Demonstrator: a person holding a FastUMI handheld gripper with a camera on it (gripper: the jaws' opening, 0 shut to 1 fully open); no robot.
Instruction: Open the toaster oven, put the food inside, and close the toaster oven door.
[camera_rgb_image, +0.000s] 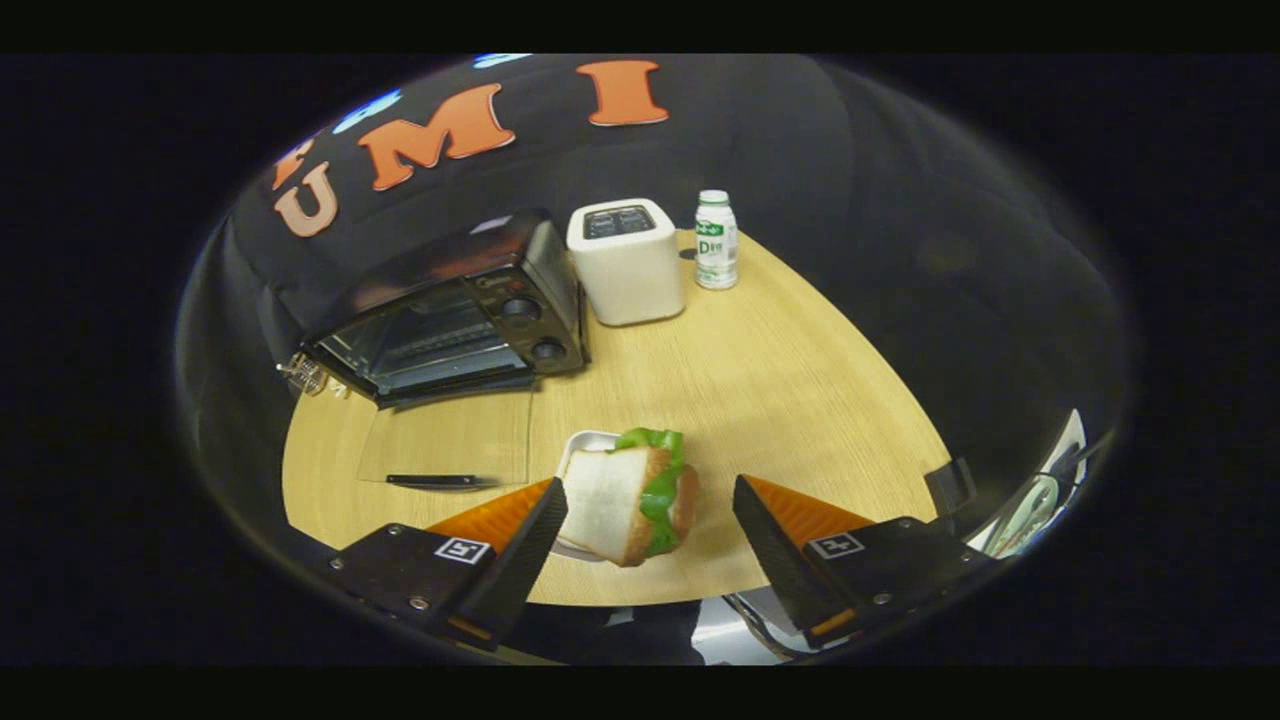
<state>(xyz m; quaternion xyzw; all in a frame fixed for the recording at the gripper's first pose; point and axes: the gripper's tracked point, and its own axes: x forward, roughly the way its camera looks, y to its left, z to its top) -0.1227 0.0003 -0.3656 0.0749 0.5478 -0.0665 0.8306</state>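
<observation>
The black toaster oven (450, 310) stands at the far left of the round wooden table (790, 390). Its glass door (450, 440) is folded down flat onto the table, with the dark handle (432, 481) nearest me, and the wire rack shows inside. A sandwich (630, 500) of white bread, green lettuce and a brown filling rests on a small white plate (583, 443) in front of the door's right corner. My gripper (648, 490) is open around the sandwich. The left finger (530, 540) sits against the bread side, while the right finger (770, 540) stands well apart from it.
A white two-slot toaster (627, 262) stands just right of the oven. Beside it is a small white bottle with a green label (716, 240). Bare tabletop lies to the right of the sandwich. Cables and white gear (1040, 500) sit off the table's right edge.
</observation>
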